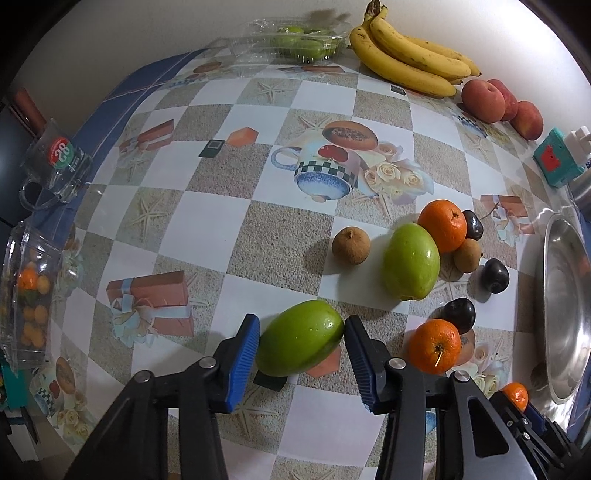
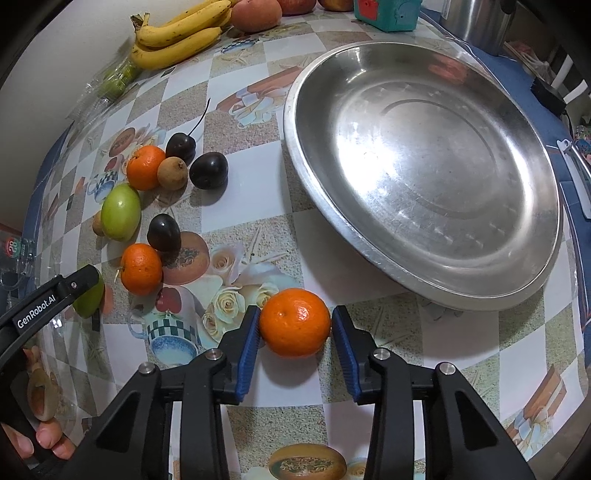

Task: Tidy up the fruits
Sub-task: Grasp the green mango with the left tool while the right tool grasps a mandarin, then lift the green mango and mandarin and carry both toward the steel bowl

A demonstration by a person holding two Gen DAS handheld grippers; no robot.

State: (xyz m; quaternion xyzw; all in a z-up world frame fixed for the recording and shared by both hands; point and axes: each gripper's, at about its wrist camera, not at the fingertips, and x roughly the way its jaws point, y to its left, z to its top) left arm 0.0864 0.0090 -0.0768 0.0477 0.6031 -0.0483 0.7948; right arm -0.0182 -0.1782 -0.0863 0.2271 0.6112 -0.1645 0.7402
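The tabletop [image 1: 236,240] wears a glossy cloth printed in white and sandy-grey checks, with starfish, gift boxes, roses and a checked teacup, and bordered in blue [image 1: 147,77] along the far left. A plain, pale wall [image 1: 147,29] rises just beyond the far edge. Indoor light from above leaves soft shadows and bright glints on the shiny cloth. In the right wrist view the blue border [image 2: 532,96] runs along the far right, with dim clutter beyond it that cannot be made out.
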